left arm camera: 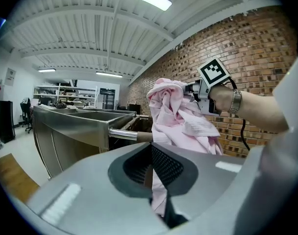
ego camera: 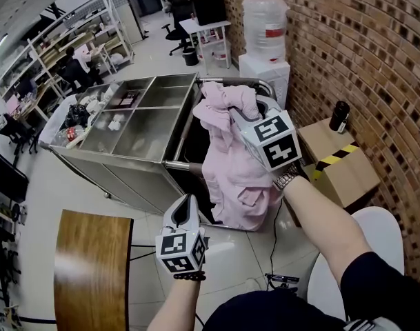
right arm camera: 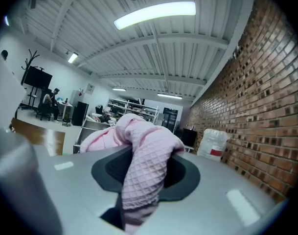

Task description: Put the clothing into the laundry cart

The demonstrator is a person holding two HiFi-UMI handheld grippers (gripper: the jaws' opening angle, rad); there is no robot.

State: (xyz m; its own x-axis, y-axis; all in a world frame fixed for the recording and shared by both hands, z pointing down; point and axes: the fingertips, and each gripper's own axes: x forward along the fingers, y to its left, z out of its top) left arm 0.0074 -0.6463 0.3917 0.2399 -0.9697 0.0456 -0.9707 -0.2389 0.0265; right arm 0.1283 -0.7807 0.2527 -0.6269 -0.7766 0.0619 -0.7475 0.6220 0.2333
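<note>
Clothing: pink garment [ego camera: 234, 164], bunched and hanging in the air at the near end of the laundry cart [ego camera: 147, 88]; its lower folds drape outside the cart wall.
Right gripper [ego camera: 245, 118]: clamped on the garment's top bunch, with quilted pink cloth filling the space between its jaws; it carries the whole weight.
Left gripper [ego camera: 190, 200]: low and just beside the hanging folds, jaws together, nothing held. The pink seen past them is the garment beyond.
Cart: steel compartments on top, with a dark open bin [ego camera: 194, 150] at the end nearest the garment.
Step in hand: carry and lift, judged mid-transfer; nothing is in the bin yet.
Next move: bring the bunch over the dark bin so the trailing folds clear the rim, then lower and open. The left gripper could gather the hanging tail.
</note>
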